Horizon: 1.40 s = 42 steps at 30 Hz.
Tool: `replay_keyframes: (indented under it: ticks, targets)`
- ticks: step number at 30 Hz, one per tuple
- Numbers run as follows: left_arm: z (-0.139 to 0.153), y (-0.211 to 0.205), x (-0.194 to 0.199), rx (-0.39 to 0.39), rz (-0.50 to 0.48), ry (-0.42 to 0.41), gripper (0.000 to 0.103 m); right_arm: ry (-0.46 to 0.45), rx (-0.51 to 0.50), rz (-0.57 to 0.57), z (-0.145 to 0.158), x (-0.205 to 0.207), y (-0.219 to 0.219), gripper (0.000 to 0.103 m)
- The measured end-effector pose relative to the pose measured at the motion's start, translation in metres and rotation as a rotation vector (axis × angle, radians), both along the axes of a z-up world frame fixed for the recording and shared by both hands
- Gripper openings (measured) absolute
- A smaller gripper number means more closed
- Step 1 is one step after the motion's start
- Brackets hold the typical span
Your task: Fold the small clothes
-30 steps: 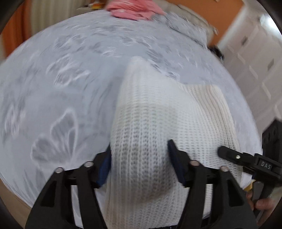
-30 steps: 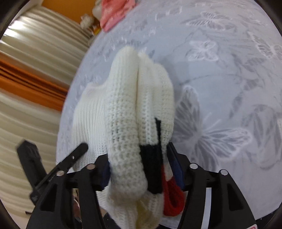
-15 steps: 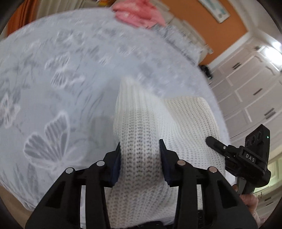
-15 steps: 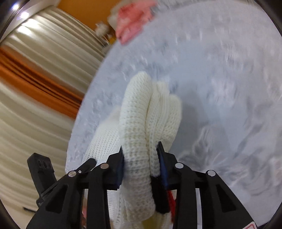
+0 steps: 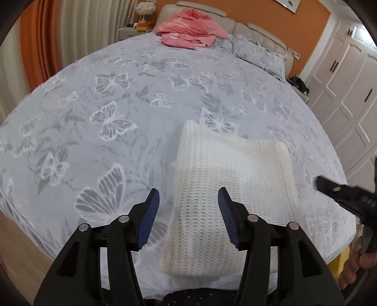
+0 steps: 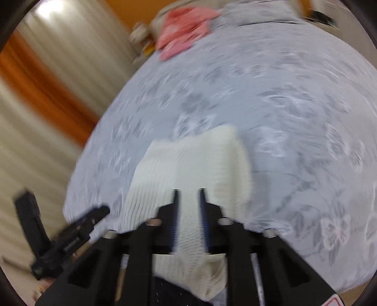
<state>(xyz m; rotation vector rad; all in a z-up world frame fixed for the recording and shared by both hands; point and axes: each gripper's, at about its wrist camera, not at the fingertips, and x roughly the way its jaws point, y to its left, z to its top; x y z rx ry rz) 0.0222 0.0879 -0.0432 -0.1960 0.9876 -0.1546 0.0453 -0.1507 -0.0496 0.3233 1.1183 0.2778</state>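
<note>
Nearest in the left wrist view, the left hand-held gripper (image 5: 187, 207) has its two blue-padded fingers (image 5: 150, 216) spread wide and holds nothing; they hover above the near edge of one cream-white knitted garment (image 5: 231, 188), folded into a rough rectangle and lying flat on the bed close to its near edge. In the right wrist view, which is motion-blurred, the right hand-held gripper (image 6: 188, 207) has its fingers drawn close with a narrow gap between them, and the same knitted garment (image 6: 195, 164) shows through that gap; whether they pinch the knit I cannot tell. Each view catches the other black gripper at its side, so there are two in all.

The bed carries a pale grey bedspread printed with white butterflies (image 5: 113, 98). Farther off, one heap of pink clothing (image 5: 188, 33) rests by the padded beige headboard (image 5: 254, 30). Around the room stand orange and cream striped curtains (image 5: 42, 42), an orange wall (image 5: 278, 16) and white panelled wardrobe doors (image 5: 348, 89).
</note>
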Motion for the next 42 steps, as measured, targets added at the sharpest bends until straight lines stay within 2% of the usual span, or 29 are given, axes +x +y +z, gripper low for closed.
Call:
replay_keyframes:
  ticks: [2,3,4,6,7,10,11,13,15,16,17,18,19,23,24,27,29,37,42]
  targets:
    - [-0.007,-0.018,0.006,0.047,-0.054,0.041,0.054,0.134,-0.087,0.037,-0.043,0.026,0.008,0.005]
    - [-0.014,-0.025,0.01,0.081,-0.064,0.064,0.054,0.19,-0.114,0.034,-0.066,0.038,0.006,0.0]
    - [-0.026,-0.034,0.013,0.127,-0.083,0.112,0.054,0.193,-0.107,0.029,-0.075,0.046,0.003,0.0]
    - [-0.045,-0.041,0.016,0.162,-0.09,0.185,0.054,0.187,-0.089,-0.01,-0.066,0.054,-0.004,0.0]
    - [-0.053,-0.041,0.017,0.167,-0.083,0.218,0.056,0.171,-0.073,-0.035,-0.052,0.053,-0.005,0.0]
    - [-0.054,-0.036,0.013,0.161,-0.054,0.225,0.059,0.1,-0.034,-0.024,-0.012,0.024,-0.004,0.002]
    - [-0.055,-0.034,0.011,0.152,-0.05,0.232,0.061,0.092,-0.027,-0.011,-0.007,0.01,-0.001,0.002]
    - [-0.057,-0.033,0.01,0.152,-0.051,0.247,0.061,0.126,-0.059,0.037,-0.018,-0.011,0.007,0.002]
    - [-0.057,-0.035,0.007,0.164,-0.054,0.257,0.061,0.196,-0.201,0.072,-0.052,-0.015,0.012,0.0]
    - [-0.057,-0.036,0.006,0.166,-0.056,0.259,0.061,0.218,-0.193,0.059,-0.061,-0.011,0.005,0.0]
    - [-0.057,-0.037,0.006,0.167,-0.055,0.259,0.061,0.23,-0.135,0.024,-0.065,-0.009,-0.004,0.0]
    - [-0.056,-0.038,0.005,0.164,-0.057,0.262,0.061,0.235,-0.072,-0.023,-0.058,-0.009,-0.012,0.0]
    - [-0.054,-0.039,0.003,0.166,-0.06,0.26,0.061,0.22,-0.061,-0.032,-0.049,-0.009,-0.014,0.0]
    - [-0.04,-0.041,-0.005,0.227,-0.066,0.214,0.061,0.131,-0.14,0.044,-0.011,-0.024,-0.003,0.002]
    - [-0.039,-0.041,-0.005,0.232,-0.064,0.208,0.061,0.134,-0.156,0.065,-0.012,-0.029,-0.001,0.002]
    - [-0.034,-0.041,-0.005,0.232,-0.062,0.199,0.061,0.195,-0.275,0.097,-0.051,-0.032,0.001,0.0]
    - [-0.03,-0.042,-0.008,0.237,-0.053,0.197,0.061,0.22,-0.234,0.073,-0.063,-0.031,-0.004,0.0]
    - [-0.01,-0.04,-0.021,0.308,-0.037,0.153,0.061,0.098,-0.198,0.054,-0.004,-0.048,-0.002,0.004]
    - [0.007,-0.041,-0.034,0.317,-0.002,0.097,0.071,0.036,-0.198,-0.012,0.017,-0.062,-0.011,0.008]
